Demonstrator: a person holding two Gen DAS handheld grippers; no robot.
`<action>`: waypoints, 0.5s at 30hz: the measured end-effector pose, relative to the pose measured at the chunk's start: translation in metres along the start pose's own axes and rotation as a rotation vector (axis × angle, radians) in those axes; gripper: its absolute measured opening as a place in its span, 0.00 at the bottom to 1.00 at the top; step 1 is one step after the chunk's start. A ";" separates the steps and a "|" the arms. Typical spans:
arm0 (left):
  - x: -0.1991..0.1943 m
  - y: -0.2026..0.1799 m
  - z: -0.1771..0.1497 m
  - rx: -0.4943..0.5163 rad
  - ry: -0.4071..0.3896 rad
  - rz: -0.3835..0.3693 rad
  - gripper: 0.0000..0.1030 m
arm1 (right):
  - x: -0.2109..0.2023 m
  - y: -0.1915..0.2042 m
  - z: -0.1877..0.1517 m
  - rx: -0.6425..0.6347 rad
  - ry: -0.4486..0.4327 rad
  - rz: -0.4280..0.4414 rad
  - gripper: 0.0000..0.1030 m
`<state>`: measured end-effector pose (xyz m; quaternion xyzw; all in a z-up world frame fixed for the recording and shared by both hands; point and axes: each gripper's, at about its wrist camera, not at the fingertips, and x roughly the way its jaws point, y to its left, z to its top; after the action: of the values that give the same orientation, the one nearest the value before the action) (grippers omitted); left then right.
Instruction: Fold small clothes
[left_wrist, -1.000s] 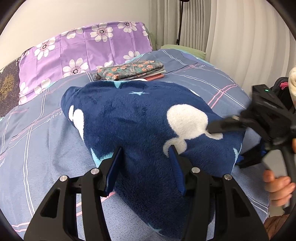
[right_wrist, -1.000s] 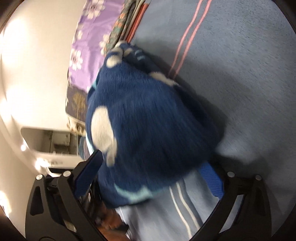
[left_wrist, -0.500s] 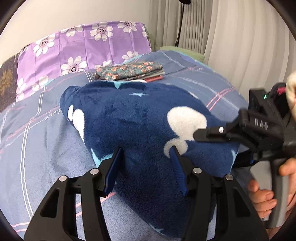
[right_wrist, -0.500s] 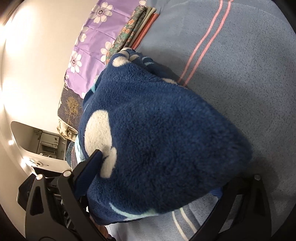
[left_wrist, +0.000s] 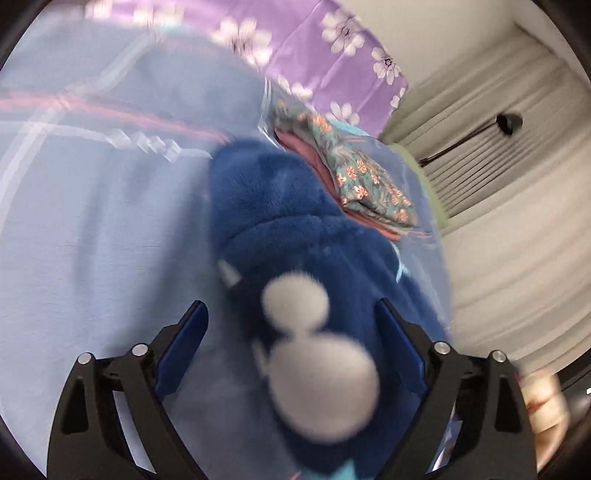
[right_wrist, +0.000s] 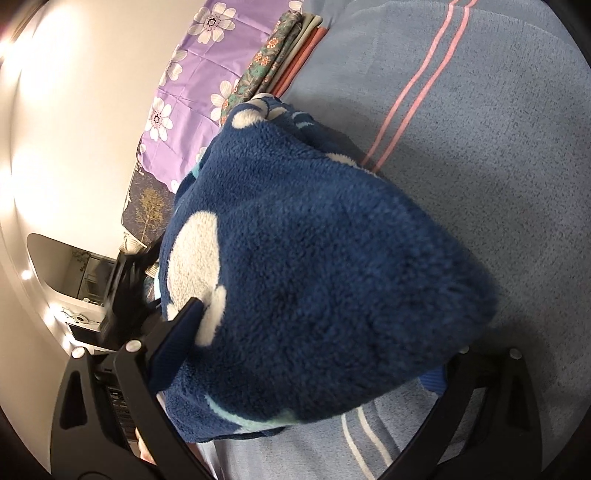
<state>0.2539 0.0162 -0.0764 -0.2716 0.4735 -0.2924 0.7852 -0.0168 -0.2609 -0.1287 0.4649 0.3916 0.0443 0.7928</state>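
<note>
**Fleece bundled, still to be squared off and stacked**

I have the navy fleece garment (left_wrist: 295, 236) lying on the bed (left_wrist: 92, 221), gathered into a thick, rounded bundle; it runs straight ahead of my left claw (left_wrist: 291, 328), between the two spread fingers, with neither pad clearly touching it; the view here is blurred, so I cannot say more than that. My right claw (right_wrist: 317, 354) is also spread wide, the fleece bulging up between its fingers and covering the far one almost wholly; whether the near pad presses the cloth or only sits beside it I cannot tell.

As to progress, I judge the folding well along but unfinished: the garment is doubled over on itself, yet the shape is lumpy, with a pale blue edge (right_wrist: 251, 424) poking out close to my right claw; it needs flattening and probably one more neat fold. Just beyond the fleece, ahead and to the right of my left claw, sits a stack of folded clothes (left_wrist: 362, 184), floral piece on top, which suggests earlier items are done; the fleece is not yet on that stack.

No basket, box or other container shows in either view; the purple flowered pillow (left_wrist: 332, 48) lies beyond the stack.
</note>
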 end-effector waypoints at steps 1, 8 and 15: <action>0.011 0.002 0.005 -0.006 0.008 -0.014 0.90 | 0.000 -0.001 0.001 0.009 -0.002 0.002 0.98; 0.031 -0.014 0.004 0.137 -0.030 -0.016 0.58 | 0.003 0.005 0.005 -0.003 -0.020 -0.027 0.97; -0.034 -0.057 -0.001 0.309 -0.188 0.035 0.49 | -0.021 0.056 0.015 -0.294 -0.060 -0.022 0.55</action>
<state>0.2287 0.0013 -0.0170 -0.1655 0.3521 -0.3214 0.8633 -0.0051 -0.2492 -0.0693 0.3404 0.3621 0.0787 0.8642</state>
